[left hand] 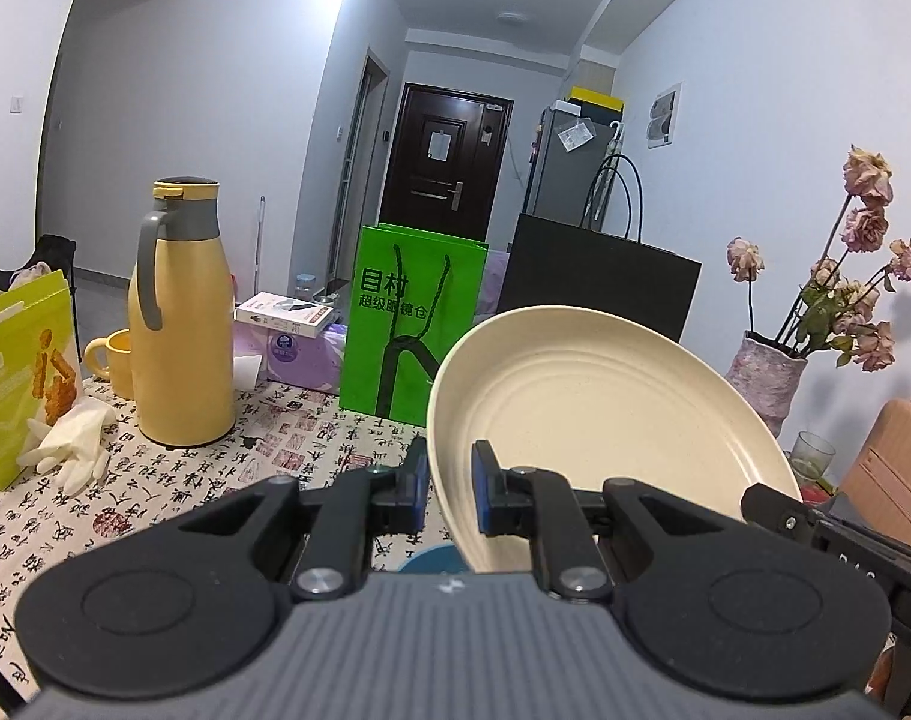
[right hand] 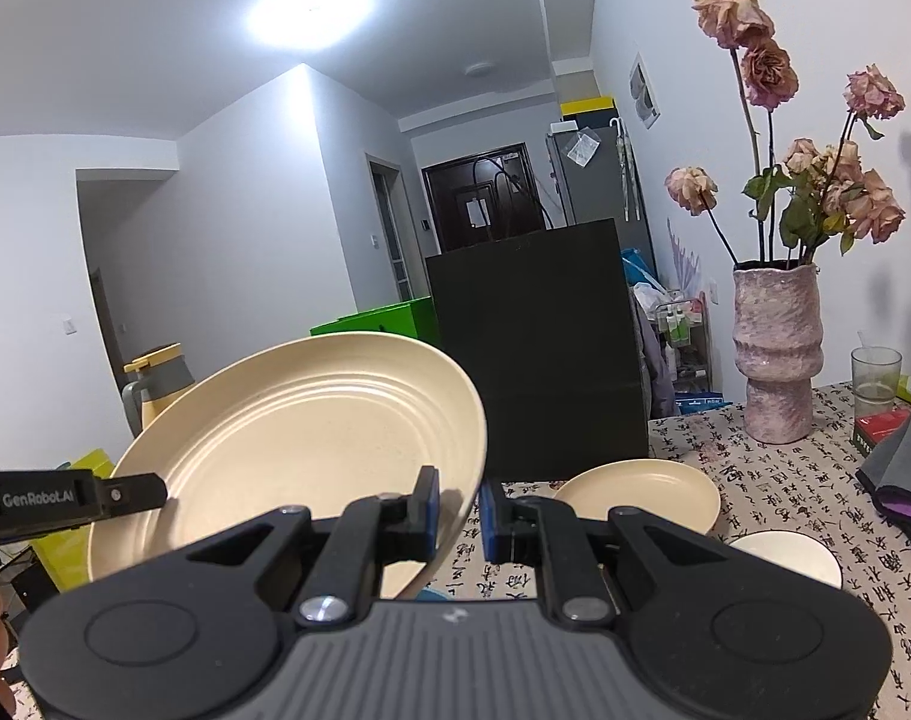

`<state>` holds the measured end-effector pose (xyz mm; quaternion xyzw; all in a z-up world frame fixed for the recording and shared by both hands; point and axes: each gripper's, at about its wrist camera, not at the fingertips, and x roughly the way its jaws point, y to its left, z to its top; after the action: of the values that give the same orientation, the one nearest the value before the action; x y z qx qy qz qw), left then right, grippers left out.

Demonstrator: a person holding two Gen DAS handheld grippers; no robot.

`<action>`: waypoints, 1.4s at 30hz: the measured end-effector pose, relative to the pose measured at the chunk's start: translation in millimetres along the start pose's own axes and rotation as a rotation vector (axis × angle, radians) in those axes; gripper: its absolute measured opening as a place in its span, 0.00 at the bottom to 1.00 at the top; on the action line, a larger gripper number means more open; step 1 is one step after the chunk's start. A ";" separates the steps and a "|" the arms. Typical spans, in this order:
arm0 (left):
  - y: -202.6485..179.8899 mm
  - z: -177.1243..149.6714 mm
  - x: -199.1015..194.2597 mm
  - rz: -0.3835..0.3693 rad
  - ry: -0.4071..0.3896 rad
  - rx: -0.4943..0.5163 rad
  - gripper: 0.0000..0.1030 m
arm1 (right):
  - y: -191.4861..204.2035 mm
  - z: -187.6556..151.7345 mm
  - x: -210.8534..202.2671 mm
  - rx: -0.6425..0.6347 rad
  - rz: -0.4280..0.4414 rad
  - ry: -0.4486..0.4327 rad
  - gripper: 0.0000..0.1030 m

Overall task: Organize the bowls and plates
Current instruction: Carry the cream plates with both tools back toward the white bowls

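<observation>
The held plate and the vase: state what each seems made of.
Plate: probably matte plastic or wheat-straw composite; cream, faintly speckled, thin rim, moulded rings, soft sheen. Both grippers, left and right, pinch its rim.
Vase: likely rough unglazed ceramic or plaster; lumpy, mottled pink, no gloss.

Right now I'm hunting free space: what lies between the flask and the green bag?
In the left wrist view: a flat box atop a purple pack, set farther back than the flask and bag.
</observation>
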<state>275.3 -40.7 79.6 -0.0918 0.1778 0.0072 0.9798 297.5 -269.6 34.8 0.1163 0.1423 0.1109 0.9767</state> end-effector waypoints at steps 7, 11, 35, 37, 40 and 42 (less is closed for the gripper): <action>-8.2 -10.5 -17.1 -0.001 -0.003 0.012 0.14 | -4.2 -2.6 -10.0 0.002 -0.001 -0.005 0.13; -12.7 -15.5 -25.0 -0.001 -0.002 0.018 0.14 | -7.9 -5.0 -16.4 0.004 -0.002 -0.005 0.13; -32.5 -48.6 -44.1 -0.026 0.032 0.044 0.14 | -33.7 -30.5 -48.8 0.028 -0.011 0.014 0.13; -35.1 -52.2 -45.6 -0.030 0.035 0.052 0.14 | -37.3 -33.1 -51.2 0.034 -0.012 0.017 0.13; -38.8 -57.0 -46.5 -0.035 0.048 0.059 0.14 | -41.6 -35.9 -53.8 0.037 -0.017 0.023 0.13; -41.2 -60.3 -47.6 -0.036 0.055 0.063 0.14 | -43.8 -38.4 -56.8 0.039 -0.019 0.024 0.13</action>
<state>211.8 -91.3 48.1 -0.0641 0.2031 -0.0183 0.9769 240.8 -317.8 2.0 0.1328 0.1572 0.1003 0.9734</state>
